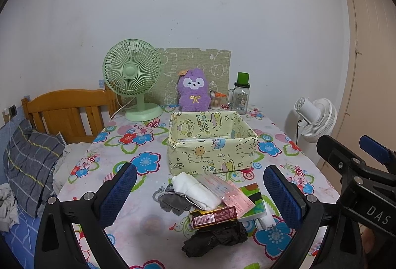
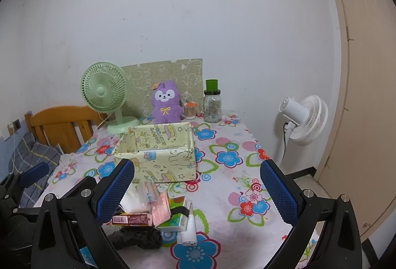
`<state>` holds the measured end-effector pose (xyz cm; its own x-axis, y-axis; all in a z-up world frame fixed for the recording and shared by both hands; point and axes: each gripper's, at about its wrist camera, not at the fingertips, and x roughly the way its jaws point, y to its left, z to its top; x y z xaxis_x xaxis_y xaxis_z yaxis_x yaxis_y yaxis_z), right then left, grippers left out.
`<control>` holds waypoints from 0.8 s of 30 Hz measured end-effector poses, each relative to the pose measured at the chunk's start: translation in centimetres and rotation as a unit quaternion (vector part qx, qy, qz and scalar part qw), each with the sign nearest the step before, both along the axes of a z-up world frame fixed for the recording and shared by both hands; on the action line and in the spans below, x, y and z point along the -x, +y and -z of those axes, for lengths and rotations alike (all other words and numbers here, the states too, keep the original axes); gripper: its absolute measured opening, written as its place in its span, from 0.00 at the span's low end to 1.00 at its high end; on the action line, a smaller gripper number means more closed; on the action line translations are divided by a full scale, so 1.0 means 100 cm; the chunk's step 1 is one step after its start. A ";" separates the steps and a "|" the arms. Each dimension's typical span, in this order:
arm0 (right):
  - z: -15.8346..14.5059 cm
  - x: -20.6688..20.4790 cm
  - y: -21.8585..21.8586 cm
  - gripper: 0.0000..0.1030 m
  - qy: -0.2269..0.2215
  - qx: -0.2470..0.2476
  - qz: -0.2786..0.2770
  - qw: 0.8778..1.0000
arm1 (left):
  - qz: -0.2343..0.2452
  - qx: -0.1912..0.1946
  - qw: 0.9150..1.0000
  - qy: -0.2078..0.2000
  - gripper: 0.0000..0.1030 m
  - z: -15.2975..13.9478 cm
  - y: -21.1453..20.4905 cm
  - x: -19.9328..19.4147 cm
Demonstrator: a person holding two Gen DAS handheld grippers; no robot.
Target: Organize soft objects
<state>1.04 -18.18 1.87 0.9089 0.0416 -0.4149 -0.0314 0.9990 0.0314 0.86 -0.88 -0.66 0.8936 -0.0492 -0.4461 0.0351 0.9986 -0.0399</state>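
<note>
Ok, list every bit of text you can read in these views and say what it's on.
"HAPPY BIRTHDAY" – printed on the inner wall of the yellow box, and repeated in part on its outer wall.
"DAS" – on the body of the right hand-held gripper, cut off at the frame edge.
Brown snack box: print and barcode too small to read.
Glass jar label: blurred.

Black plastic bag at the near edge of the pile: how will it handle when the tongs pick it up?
The black plastic bag lies crumpled and shapeless, so it is probably floppy and will sag or unfurl when lifted. It looks thin, likely very light. The brown snack box rests partly on it and may shift.
</note>
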 end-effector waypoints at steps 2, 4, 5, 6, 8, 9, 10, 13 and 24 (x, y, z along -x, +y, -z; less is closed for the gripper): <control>0.000 -0.001 0.001 0.99 0.001 0.000 -0.002 1.000 | 0.000 0.000 1.000 0.001 1.00 0.000 0.000 0.000; 0.000 -0.002 0.001 0.99 0.002 0.000 -0.002 1.000 | 0.000 0.000 1.000 0.000 1.00 0.000 0.000 -0.001; 0.000 -0.001 0.001 0.99 0.003 -0.001 -0.002 1.000 | 0.001 -0.001 1.000 0.000 0.99 0.000 0.000 -0.001; 0.000 -0.002 0.001 0.99 0.004 -0.001 -0.002 1.000 | 0.001 -0.001 1.000 -0.001 0.99 0.000 -0.001 -0.001; 0.000 -0.003 0.001 0.99 0.005 -0.002 -0.003 1.000 | 0.003 -0.002 1.000 -0.002 0.99 0.001 -0.001 -0.002; 0.000 -0.004 0.002 0.99 0.006 -0.002 -0.003 1.000 | 0.003 -0.002 1.000 -0.001 0.98 0.001 -0.001 -0.002; 0.000 -0.004 0.002 0.99 0.007 -0.001 -0.003 1.000 | 0.003 -0.001 1.000 0.000 0.98 0.002 -0.001 -0.003; 0.002 -0.008 0.003 0.99 0.010 0.000 -0.006 1.000 | 0.002 0.002 1.000 0.005 0.98 0.004 0.001 -0.006; 0.016 -0.030 0.006 0.98 0.034 -0.001 -0.012 0.999 | -0.002 0.011 0.999 0.032 0.95 0.018 0.006 -0.027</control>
